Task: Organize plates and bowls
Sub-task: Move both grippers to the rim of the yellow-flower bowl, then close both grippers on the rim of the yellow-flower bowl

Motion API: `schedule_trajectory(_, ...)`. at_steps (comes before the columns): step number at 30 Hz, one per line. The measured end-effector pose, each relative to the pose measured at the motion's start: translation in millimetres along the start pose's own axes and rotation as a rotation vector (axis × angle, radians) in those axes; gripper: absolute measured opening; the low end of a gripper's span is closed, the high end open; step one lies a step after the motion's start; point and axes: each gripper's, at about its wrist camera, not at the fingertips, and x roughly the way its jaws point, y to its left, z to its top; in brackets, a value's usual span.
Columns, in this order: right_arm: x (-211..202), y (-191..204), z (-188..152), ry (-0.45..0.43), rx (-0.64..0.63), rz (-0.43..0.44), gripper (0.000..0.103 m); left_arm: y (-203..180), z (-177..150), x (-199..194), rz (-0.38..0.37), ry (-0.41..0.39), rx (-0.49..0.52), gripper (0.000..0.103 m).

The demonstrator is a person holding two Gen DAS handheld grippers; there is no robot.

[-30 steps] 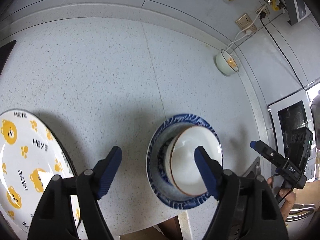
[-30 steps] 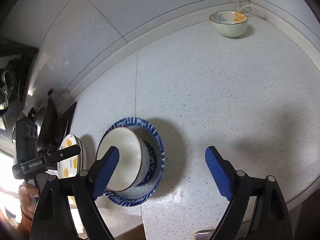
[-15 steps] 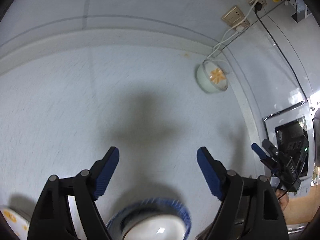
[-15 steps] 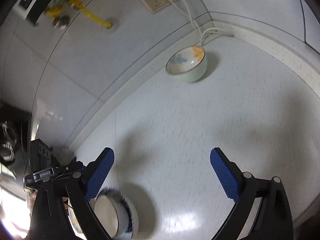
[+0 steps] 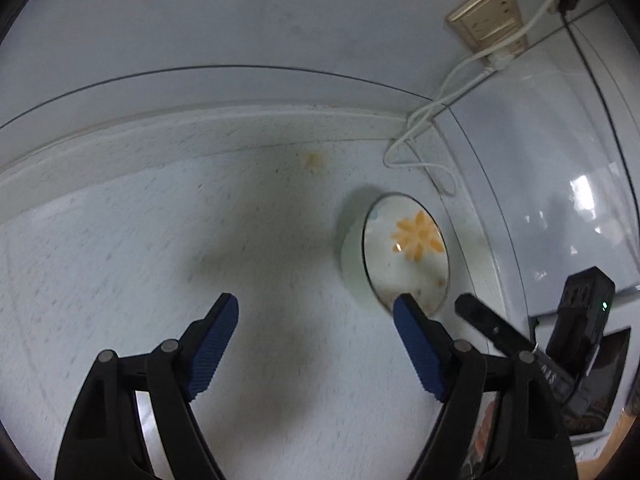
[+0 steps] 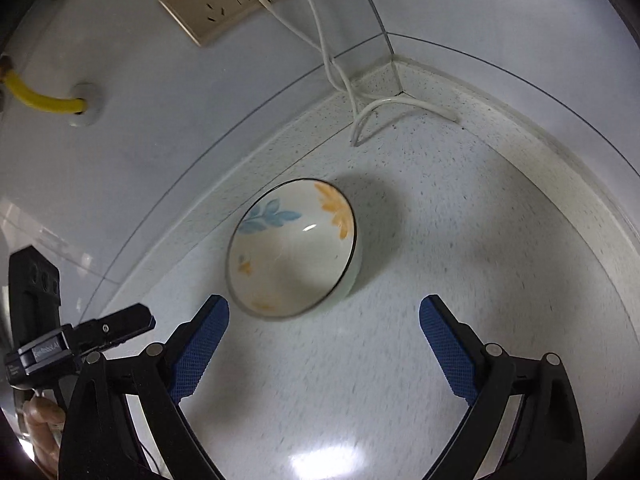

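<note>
A pale green bowl (image 6: 294, 246) with orange and blue leaf prints inside stands on the speckled white counter (image 6: 460, 248) near the back corner. It also shows in the left wrist view (image 5: 396, 256), right of centre. My right gripper (image 6: 324, 322) is open and empty, with the bowl just beyond its left finger. My left gripper (image 5: 316, 318) is open and empty, its right fingertip (image 5: 404, 308) close to the bowl's near rim. The other gripper shows at the edge of each view.
The counter meets tiled walls at a corner (image 6: 394, 64). A white cable (image 6: 360, 116) hangs from a wall socket (image 6: 212, 8) and loops onto the counter behind the bowl. A yellow hose (image 6: 36, 98) enters the wall at left.
Both grippers have moved away from the blue-rimmed plate with the white bowl and the bear plate, forward to the leaf-print bowl in the corner. Those dishes have left view. Both grippers stay open.
</note>
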Motion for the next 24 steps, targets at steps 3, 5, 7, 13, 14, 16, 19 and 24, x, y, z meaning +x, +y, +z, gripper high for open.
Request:
schedule_trajectory(3,22,0,9,0.034,-0.009,-0.008,0.082,-6,12,27,0.015,0.016,0.006,0.078)
schedule_trajectory(5,32,0,14,0.051,-0.017,-0.019,0.070,-11,16,39,0.011,0.020,0.010,0.078)
schedule_trajectory(7,41,0,18,0.069,-0.025,-0.023,0.065,-15,17,51,0.014,0.037,0.015,0.077)
schedule_trajectory(13,55,-7,23,0.109,-0.009,-0.024,0.040,-20,17,82,0.027,0.128,0.008,0.048)
schedule_trajectory(14,57,-8,24,0.113,-0.012,-0.021,0.036,-21,17,85,0.029,0.129,0.015,0.044)
schedule_trajectory(16,59,-9,24,0.120,-0.018,-0.022,0.032,-23,19,89,0.025,0.130,0.028,0.032)
schedule_trajectory(19,61,-12,25,0.126,-0.019,-0.024,0.023,-25,20,92,0.008,0.132,0.034,0.021)
schedule_trajectory(24,72,-16,30,0.141,-0.012,-0.021,0.014,-33,18,93,0.029,0.132,0.056,0.014)
